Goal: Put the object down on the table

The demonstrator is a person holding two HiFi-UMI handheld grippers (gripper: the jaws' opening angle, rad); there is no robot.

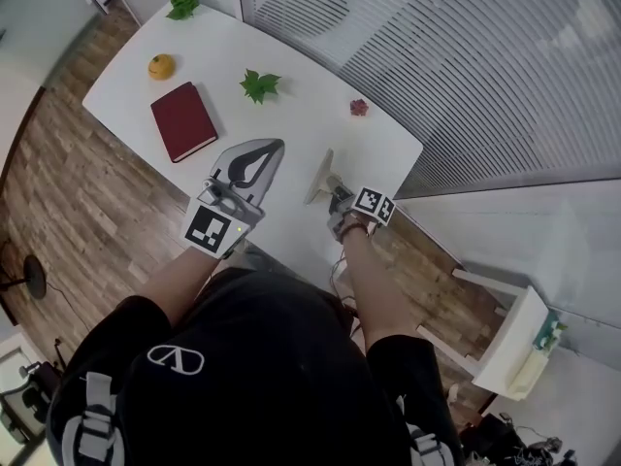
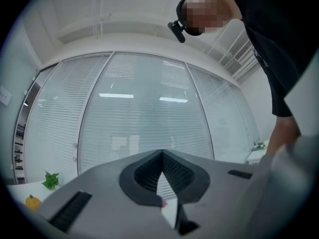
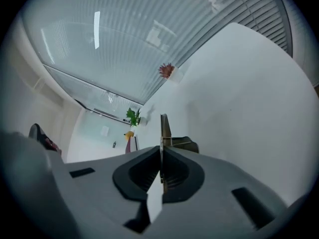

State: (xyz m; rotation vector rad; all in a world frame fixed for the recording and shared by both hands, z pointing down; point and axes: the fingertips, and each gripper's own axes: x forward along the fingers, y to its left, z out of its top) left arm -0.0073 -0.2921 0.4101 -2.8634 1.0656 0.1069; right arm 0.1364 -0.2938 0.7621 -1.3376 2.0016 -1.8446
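A thin, flat, pale card-like thing [image 1: 318, 175] stands on edge just over the white table [image 1: 291, 115], near its front right corner. My right gripper [image 1: 330, 188] is shut on it. In the right gripper view the card [image 3: 164, 128] sticks out edge-on past the closed jaws of the right gripper [image 3: 160, 149] and casts a shadow on the table [image 3: 239, 98]. My left gripper [image 1: 273, 148] hovers over the table's front edge to the left of it, shut, with nothing between its fingers. In its own view the left gripper [image 2: 162, 154] points up at the glass wall.
On the table lie a dark red book [image 1: 182, 120], an orange fruit [image 1: 161, 66], two green leaf sprigs [image 1: 259, 85] [image 1: 182, 4] and a small pink flower-like thing [image 1: 359, 107]. A glass wall with blinds [image 1: 437, 56] runs behind. A white chair [image 1: 514, 338] stands at the right.
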